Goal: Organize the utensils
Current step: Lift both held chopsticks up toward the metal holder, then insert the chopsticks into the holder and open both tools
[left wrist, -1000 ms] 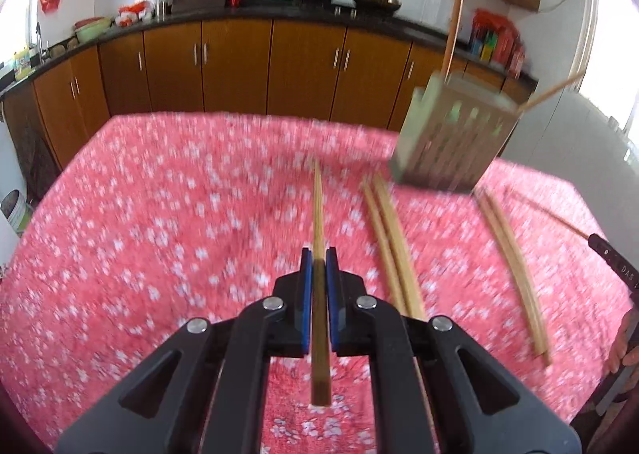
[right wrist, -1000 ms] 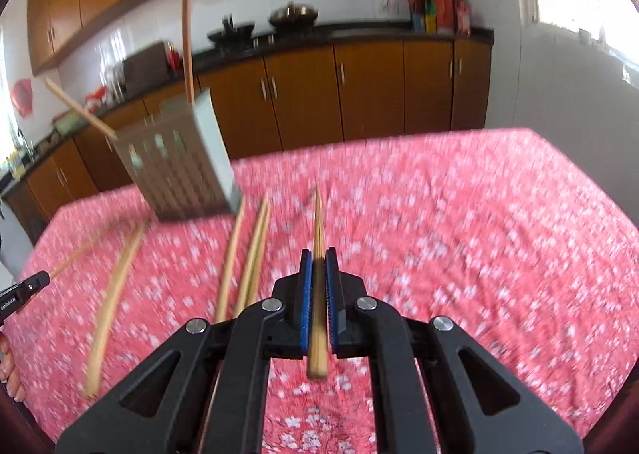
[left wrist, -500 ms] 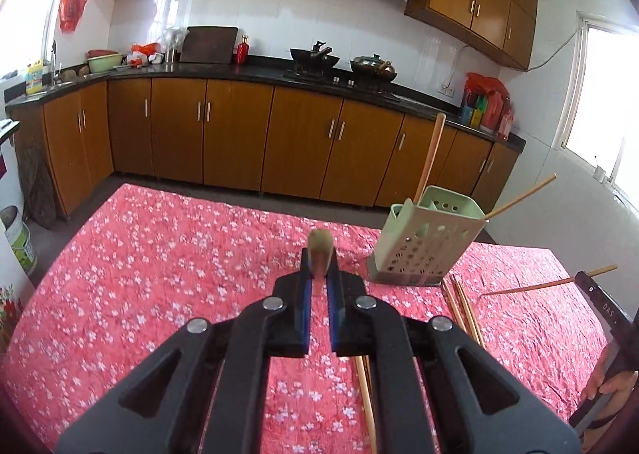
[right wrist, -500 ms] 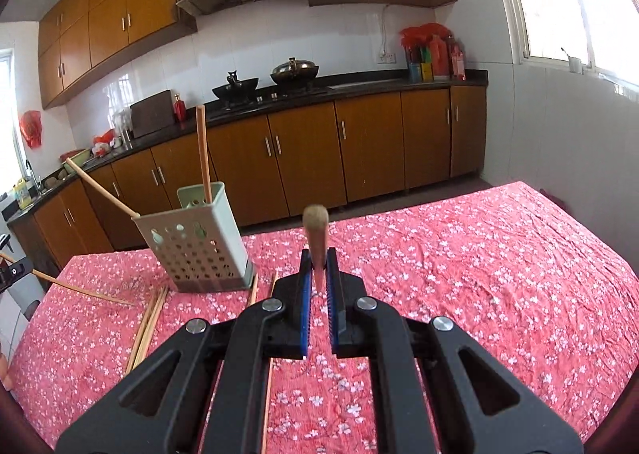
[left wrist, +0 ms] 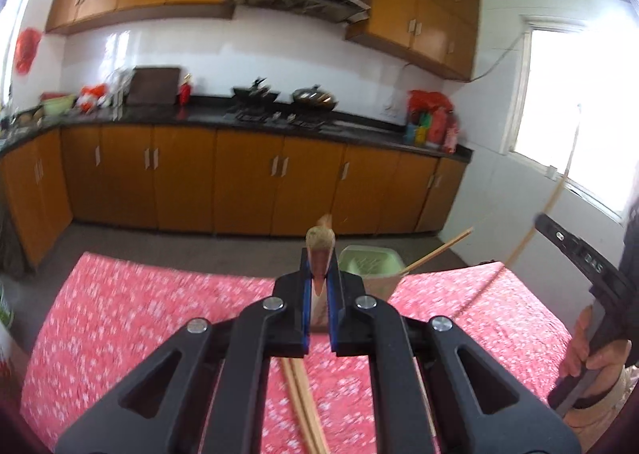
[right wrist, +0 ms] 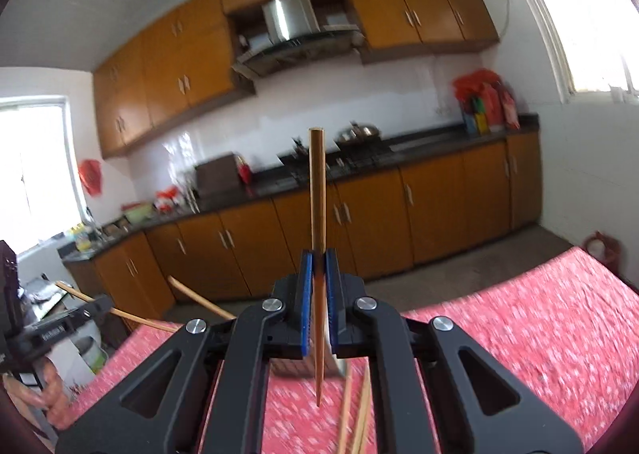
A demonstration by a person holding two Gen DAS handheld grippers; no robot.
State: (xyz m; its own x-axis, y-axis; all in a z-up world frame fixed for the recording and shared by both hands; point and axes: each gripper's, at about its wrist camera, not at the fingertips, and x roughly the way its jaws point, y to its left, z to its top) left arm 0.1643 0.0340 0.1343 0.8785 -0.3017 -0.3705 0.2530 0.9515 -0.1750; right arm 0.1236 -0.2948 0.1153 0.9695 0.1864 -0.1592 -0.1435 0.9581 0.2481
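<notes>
1. Left gripper [left wrist: 319, 274] is clamped tight on a chopstick [left wrist: 320, 244]. It points nearly straight at the camera, so mostly you just see its butt end sticking out past the blue pads.
2. Right gripper [right wrist: 318, 274] is clenched on a second chopstick [right wrist: 317, 194]. This one stands close to upright, its blunt end up in front of the kitchen cabinets [right wrist: 431, 206] and its thin tip hanging below the fingers.
3. In the left wrist view, the green utensil holder [left wrist: 369, 262] sits on the table [left wrist: 139, 318], just right of and behind the left fingers. One chopstick [left wrist: 439, 248] leans out of it to the right; a blurry bit of wood peeks up behind the held stick, can't tell what it is.
4. A pair of loose chopsticks [left wrist: 303, 402] lies on the red floral cloth under the left gripper. The right wrist view also shows a couple [right wrist: 355, 410] lying below the right fingers.
5. At the right edge of the left view you can see a hand [left wrist: 591, 350] wrapped around the other gripper's black handle, with its long stick curving up toward the window [left wrist: 579, 102].
6. Both views are a bit motion-blurred, especially the tablecloth.
</notes>
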